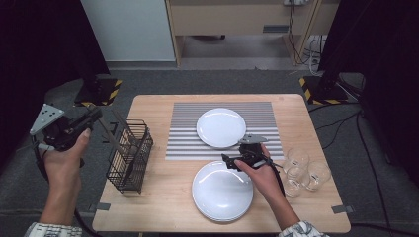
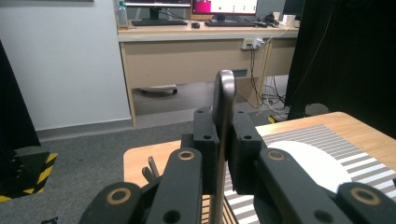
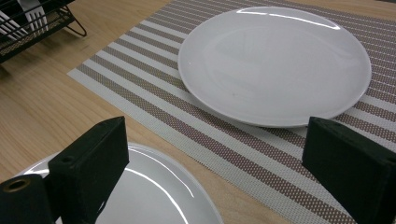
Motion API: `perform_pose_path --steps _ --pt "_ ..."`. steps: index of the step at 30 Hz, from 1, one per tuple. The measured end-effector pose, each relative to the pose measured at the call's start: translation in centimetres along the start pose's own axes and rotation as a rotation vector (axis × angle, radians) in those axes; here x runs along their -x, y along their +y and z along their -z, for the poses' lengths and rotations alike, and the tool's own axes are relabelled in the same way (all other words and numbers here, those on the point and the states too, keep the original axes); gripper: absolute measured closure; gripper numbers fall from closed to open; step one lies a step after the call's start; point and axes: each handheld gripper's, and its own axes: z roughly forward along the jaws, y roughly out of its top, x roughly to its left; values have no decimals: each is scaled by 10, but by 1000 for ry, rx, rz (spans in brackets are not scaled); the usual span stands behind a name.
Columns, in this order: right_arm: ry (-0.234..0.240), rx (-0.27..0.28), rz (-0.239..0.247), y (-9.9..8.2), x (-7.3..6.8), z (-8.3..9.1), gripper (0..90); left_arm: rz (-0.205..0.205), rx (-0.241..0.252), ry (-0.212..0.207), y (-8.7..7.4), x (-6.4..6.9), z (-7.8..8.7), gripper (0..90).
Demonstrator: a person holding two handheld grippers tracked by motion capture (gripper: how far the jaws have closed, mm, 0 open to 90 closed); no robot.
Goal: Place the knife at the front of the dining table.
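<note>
One utensil sits pinched in your left claw, its dark metal handle standing up between the two pads, which press on it from both sides. In the high view you hold that left claw off the left edge of the surface, just beside the black wire basket; the utensil slants from the claw down toward the basket. Which kind of utensil it is, you cannot tell from here. A fork rests in the basket, seen at the corner of the right claw view.

Your right claw is spread wide, nothing between the jaws. In the high view the right claw hovers at the far rim of the near plate. Beyond it a second plate lies on the striped mat.

Three glasses stand together near the right edge of the surface, just beside your right hand.
</note>
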Motion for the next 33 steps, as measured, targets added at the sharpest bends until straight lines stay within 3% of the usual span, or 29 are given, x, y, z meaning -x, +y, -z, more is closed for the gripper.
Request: perform_pose_path --steps 33 --pt "-5 10 -13 2 3 4 73 -36 25 -33 23 18 13 829"
